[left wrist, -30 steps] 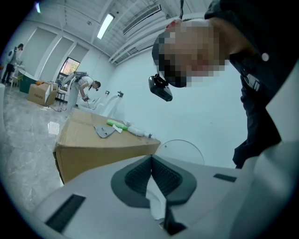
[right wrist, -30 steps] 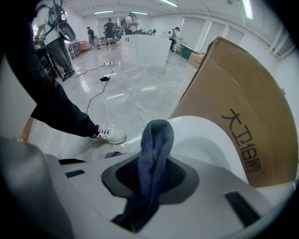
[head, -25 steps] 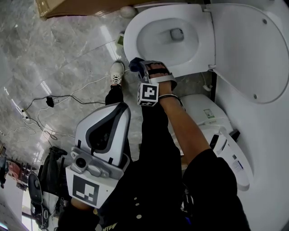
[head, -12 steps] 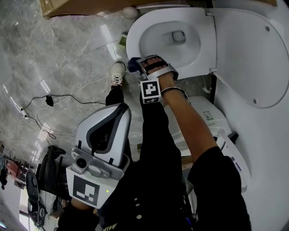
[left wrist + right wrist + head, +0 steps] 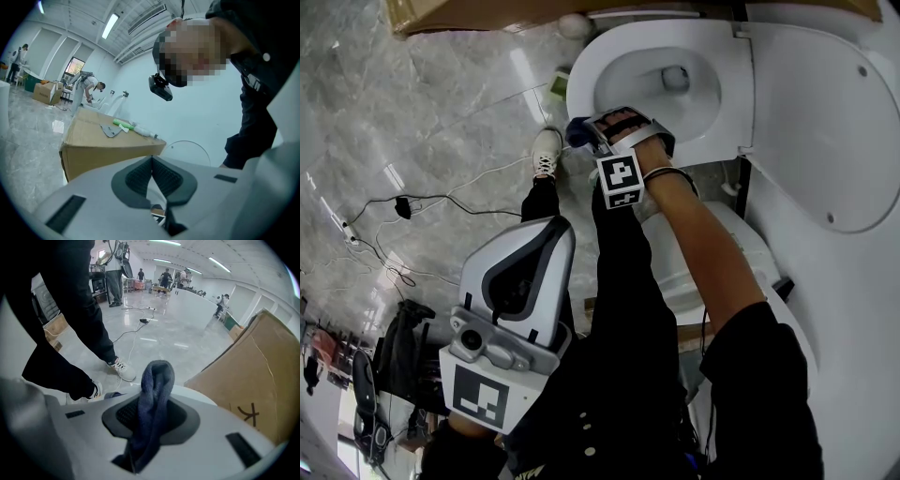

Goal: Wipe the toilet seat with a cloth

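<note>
The white toilet stands at the top of the head view with its seat rim (image 5: 581, 80) facing me and its lid (image 5: 825, 122) raised to the right. My right gripper (image 5: 596, 129) is at the near-left edge of the rim, shut on a dark blue cloth (image 5: 577, 132). In the right gripper view the cloth (image 5: 153, 394) sticks up folded between the jaws. My left gripper (image 5: 514, 281) hangs low at the left, away from the toilet. Its pads (image 5: 140, 176) meet with nothing between them.
A cardboard box (image 5: 459, 14) stands beside the toilet at the top left. Black cables (image 5: 422, 202) trail over the marble floor, and a white shoe (image 5: 544, 150) is by the bowl. Another white toilet unit (image 5: 703, 253) lies under my right arm. People stand far off.
My right gripper with the cloth has shifted a little up and right along the near rim of the bowl. The left gripper has stayed where it was.
</note>
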### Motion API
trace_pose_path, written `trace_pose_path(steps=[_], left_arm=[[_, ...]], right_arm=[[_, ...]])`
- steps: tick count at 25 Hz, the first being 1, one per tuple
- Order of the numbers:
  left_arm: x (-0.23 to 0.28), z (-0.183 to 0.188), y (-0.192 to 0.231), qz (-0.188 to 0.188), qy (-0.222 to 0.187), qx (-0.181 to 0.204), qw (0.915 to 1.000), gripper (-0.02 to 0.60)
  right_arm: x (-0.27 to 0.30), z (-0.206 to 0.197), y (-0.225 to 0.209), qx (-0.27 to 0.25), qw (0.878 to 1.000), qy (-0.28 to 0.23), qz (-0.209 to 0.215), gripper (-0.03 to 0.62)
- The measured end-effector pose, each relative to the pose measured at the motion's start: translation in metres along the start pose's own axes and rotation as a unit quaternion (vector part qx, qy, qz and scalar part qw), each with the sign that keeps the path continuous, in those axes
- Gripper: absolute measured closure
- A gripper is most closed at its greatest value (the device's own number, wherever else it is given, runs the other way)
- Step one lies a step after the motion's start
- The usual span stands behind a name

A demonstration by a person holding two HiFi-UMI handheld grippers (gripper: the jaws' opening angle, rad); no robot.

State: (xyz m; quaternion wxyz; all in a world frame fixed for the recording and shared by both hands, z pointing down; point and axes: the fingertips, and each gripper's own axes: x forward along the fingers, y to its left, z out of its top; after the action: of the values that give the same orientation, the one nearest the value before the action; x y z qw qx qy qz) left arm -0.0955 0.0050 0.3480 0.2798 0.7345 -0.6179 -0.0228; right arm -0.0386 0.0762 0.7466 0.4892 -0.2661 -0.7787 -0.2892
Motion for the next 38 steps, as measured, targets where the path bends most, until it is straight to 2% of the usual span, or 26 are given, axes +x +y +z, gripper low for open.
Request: trace_pose_path(steps=[7,13,18,25,32,38], left_arm=[[0.000,-0.001,0.005,0.002,0.002,-0.004,1.0000,0.571],[0.000,-0.002,0.010,0.005,0.004,-0.007,1.0000,0.571],[0.000,-0.002,0.013,0.007,0.004,-0.010,0.9999,0.571],[-0.001,-0.002,0.018,0.010,0.005,-0.011,0.9999,0.571],[0.000,-0.005,0.019,0.011,0.009,-0.011,0.9998,0.571],[0.003,-0.006,0.019,0.011,0.009,-0.013,0.9998,0.571]], right_arm=[[0.004,-0.002,-0.006,0.033,0.997,-0.027,0.057,0.494],[0.006,-0.004,-0.021,0.046,0.996,-0.031,0.065,0.493],[0.008,-0.005,-0.034,0.041,0.997,-0.031,0.060,0.494],[0.010,-0.009,-0.052,0.066,0.996,-0.029,0.046,0.494],[0.010,-0.019,-0.074,0.124,0.992,-0.025,0.019,0.493],[0.009,-0.035,-0.097,0.196,0.980,-0.020,-0.014,0.493]])
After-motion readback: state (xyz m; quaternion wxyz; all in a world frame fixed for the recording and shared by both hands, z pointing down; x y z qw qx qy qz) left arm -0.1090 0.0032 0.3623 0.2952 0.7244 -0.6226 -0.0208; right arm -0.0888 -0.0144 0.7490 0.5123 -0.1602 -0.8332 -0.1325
